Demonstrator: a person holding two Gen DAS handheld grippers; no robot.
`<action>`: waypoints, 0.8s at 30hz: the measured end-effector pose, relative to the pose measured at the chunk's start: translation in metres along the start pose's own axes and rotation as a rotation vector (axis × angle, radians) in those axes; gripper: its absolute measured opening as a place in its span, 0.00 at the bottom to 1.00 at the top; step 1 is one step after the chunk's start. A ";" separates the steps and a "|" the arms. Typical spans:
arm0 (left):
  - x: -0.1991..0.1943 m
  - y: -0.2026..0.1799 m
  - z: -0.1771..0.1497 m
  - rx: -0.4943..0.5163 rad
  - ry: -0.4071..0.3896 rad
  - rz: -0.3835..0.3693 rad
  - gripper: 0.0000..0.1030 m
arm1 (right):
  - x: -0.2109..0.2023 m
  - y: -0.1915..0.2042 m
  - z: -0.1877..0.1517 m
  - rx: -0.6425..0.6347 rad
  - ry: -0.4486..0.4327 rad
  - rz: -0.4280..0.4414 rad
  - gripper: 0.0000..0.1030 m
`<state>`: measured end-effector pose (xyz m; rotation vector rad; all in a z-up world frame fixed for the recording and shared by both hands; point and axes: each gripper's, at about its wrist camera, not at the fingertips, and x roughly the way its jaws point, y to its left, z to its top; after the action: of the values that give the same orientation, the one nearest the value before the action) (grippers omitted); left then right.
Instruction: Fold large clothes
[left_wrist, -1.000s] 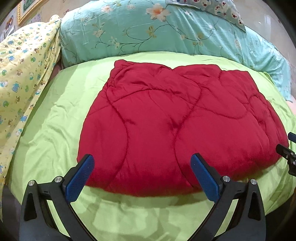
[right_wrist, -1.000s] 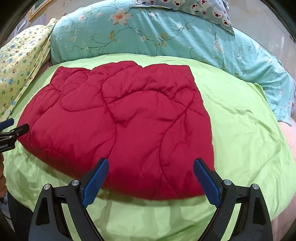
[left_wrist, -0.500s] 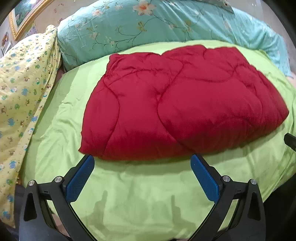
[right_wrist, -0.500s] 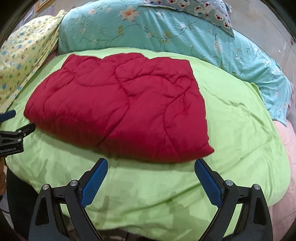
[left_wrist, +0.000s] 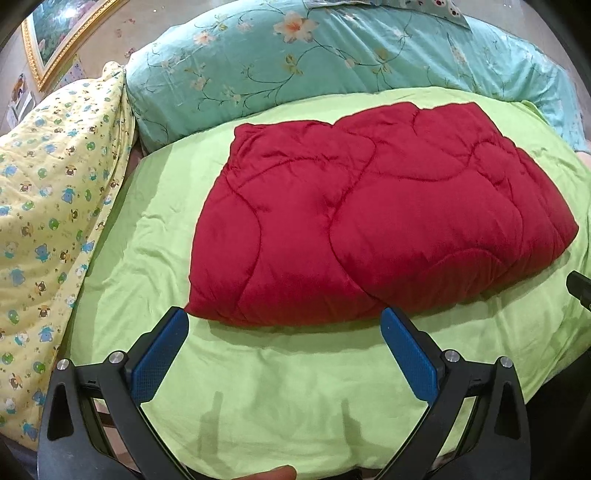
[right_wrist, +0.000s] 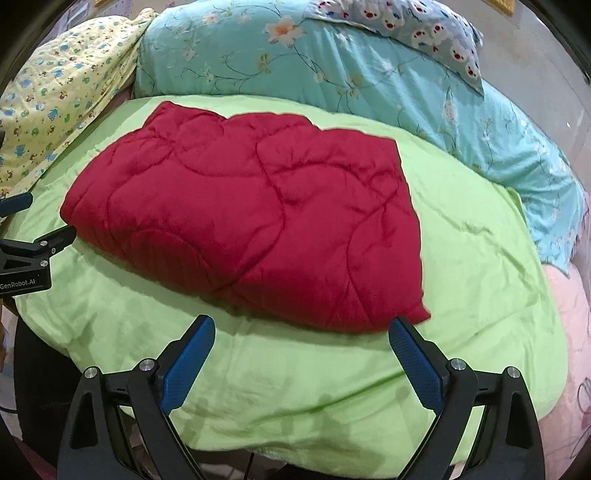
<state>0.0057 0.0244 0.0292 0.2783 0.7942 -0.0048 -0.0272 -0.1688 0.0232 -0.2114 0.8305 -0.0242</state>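
Where green bedspread (left_wrist: 295, 387) bears folded red quilt (left_wrist: 369, 221), both grippers' fingers (left_wrist: 160, 356) (right_wrist: 415, 363) wide apart, empty.

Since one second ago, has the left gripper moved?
Yes. The left gripper has pulled back off the red quilt toward the near edge of the green sheet.
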 end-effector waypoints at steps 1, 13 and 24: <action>0.000 0.001 0.002 -0.001 -0.002 -0.001 1.00 | 0.001 0.001 0.004 -0.006 -0.002 -0.003 0.94; 0.016 0.006 0.017 -0.016 0.004 -0.002 1.00 | 0.022 0.006 0.021 -0.042 0.029 -0.003 0.94; 0.022 0.006 0.029 -0.009 -0.002 0.006 1.00 | 0.024 0.002 0.037 -0.059 0.016 -0.010 0.94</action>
<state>0.0417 0.0250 0.0345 0.2717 0.7914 0.0040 0.0163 -0.1626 0.0298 -0.2715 0.8464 -0.0105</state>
